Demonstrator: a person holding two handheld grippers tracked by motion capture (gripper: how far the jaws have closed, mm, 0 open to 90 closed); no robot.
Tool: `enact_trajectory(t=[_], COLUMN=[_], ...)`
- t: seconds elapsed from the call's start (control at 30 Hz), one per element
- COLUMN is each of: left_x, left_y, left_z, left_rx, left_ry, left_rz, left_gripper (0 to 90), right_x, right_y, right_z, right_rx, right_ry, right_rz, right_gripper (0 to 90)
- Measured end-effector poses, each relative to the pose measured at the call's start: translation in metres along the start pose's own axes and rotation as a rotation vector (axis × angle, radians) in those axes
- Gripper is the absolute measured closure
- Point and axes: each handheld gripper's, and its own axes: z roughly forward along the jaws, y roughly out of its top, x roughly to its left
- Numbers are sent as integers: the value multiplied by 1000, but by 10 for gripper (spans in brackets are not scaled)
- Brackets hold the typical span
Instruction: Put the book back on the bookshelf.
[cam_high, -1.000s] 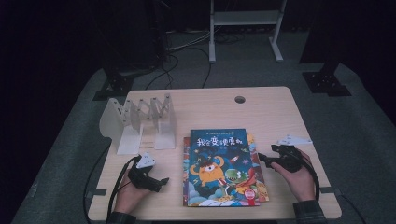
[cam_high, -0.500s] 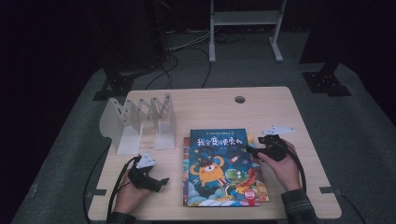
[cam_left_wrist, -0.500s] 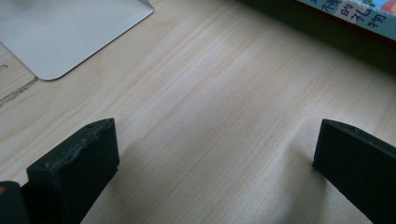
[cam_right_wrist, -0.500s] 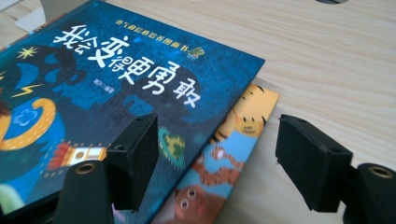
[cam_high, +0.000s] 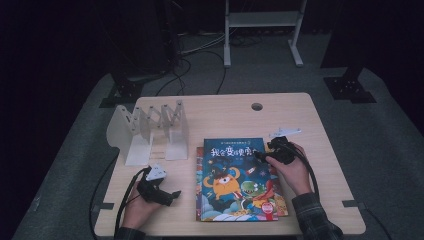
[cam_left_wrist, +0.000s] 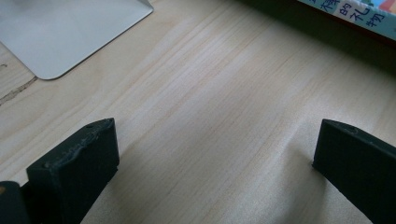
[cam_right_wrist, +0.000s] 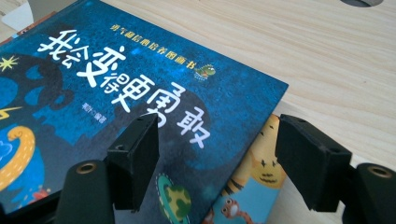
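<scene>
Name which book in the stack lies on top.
The dark blue book with white lettering lies on top; the one beneath shows just a light blue and orange edge.

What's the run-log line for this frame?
left gripper: open, over bare table | right gripper: open, at top book far right corner | rack: untouched

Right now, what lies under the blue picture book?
Under the blue picture book lies at least one more book, its cover peeking out at the right edge. Most of it is covered, so its title and any further books cannot be seen.
</scene>
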Motion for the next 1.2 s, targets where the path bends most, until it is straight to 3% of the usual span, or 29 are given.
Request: enact_trajectory(t=[0.13, 0.5, 0.9, 1.2], left_x=[0, 0, 0, 0], left_y=[0, 0, 0, 0], left_z=[0, 0, 0, 0], left_rx=[0, 0, 0, 0], left_ry=[0, 0, 0, 0], left_rz=[0, 0, 0, 0], left_gripper=[0, 0, 0, 0], right_x=[-1, -1, 6, 17], right_y=[2, 5, 8, 16], right_z=[10, 16, 25, 31], right_rx=[26, 42, 26, 51], right_ry=[7, 24, 87, 128], right_rz=[1, 33, -10, -51], right_gripper=[291, 273, 281, 287])
